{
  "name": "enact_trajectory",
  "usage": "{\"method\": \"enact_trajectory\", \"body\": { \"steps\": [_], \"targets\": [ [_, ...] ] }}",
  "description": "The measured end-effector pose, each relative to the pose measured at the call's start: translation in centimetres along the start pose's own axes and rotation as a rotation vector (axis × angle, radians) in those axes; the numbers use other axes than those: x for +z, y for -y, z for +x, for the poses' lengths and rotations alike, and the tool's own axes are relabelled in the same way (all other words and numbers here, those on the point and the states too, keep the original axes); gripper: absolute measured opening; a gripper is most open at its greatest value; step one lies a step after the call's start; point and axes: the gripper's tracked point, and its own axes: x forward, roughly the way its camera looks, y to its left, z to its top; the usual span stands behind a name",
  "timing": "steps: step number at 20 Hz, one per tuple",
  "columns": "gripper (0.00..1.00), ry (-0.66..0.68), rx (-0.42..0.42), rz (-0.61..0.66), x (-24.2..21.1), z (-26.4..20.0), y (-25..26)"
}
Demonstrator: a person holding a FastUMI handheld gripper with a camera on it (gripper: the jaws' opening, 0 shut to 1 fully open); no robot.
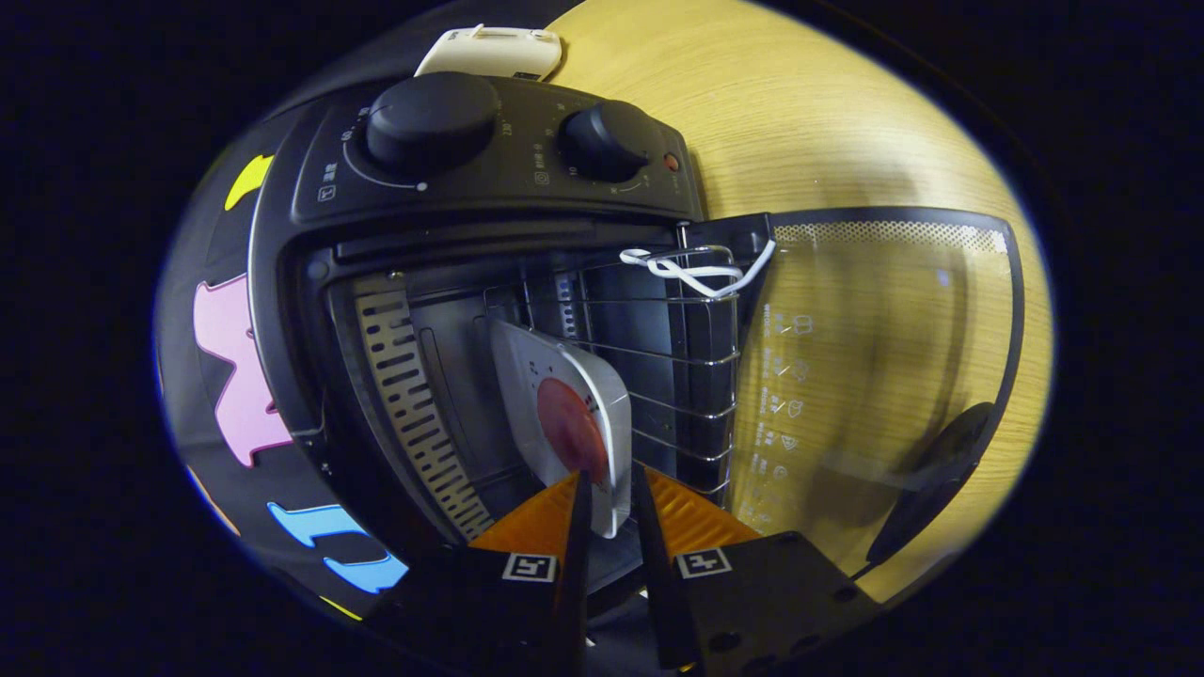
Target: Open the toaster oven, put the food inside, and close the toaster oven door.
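— While you hold the gripper turned on its side at the mouth of the toaster oven, where does the food sit?

— The food, a round reddish slice, lies on a pale tray that you have inside the oven's cavity, against the wire rack. The tray's near edge reaches back between your two fingers.

— And how do the fingers stand?

— Your fingers are drawn close, with just a narrow gap between their tips, and the tray's edge sits in that gap. Both fingers appear to press on the edge, one on each face of it, though the contact is hard to confirm from this angle.

— What of the door?

— The glass door hangs fully open beside the cavity, lying out over the wooden table. Its dark handle shows at the far end, and small white markings run down the glass near the hinge. A white cord loops around the corner of the rack by the hinge.

— Anything else you can see?

— Two black knobs sit on the oven's control panel, and a cream-coloured case rests on the table just beyond the oven.
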Motion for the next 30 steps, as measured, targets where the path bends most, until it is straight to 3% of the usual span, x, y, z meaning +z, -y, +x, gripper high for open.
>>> {"method": "enact_trajectory", "body": {
  "steps": [5, 7, 10, 12, 13, 17, 22, 24, 30],
  "targets": [
    [0.32, -0.072, 0.010, -0.209, -1.5, -3.8, 1.9],
    [0.46, -0.085, 0.060, -0.304, -1.3, -6.2, 1.1],
    [0.48, -0.134, 0.102, -0.500, -0.7, -9.7, 0.3],
    [0.89, -0.115, 0.070, -0.711, 0.5, -12.2, 1.4],
    [0.96, -0.107, 0.057, -0.796, 1.1, -13.5, 1.8],
    [0.97, -0.106, 0.045, -1.048, 1.3, -16.3, 4.8],
    [0.98, -0.084, -0.114, -1.487, 1.2, -15.9, 11.6],
    [0.98, -0.116, -0.143, -1.539, -0.2, -14.7, 13.7],
    [0.98, -0.092, -0.274, -1.497, -0.6, -10.6, 17.1]
  ]
}}
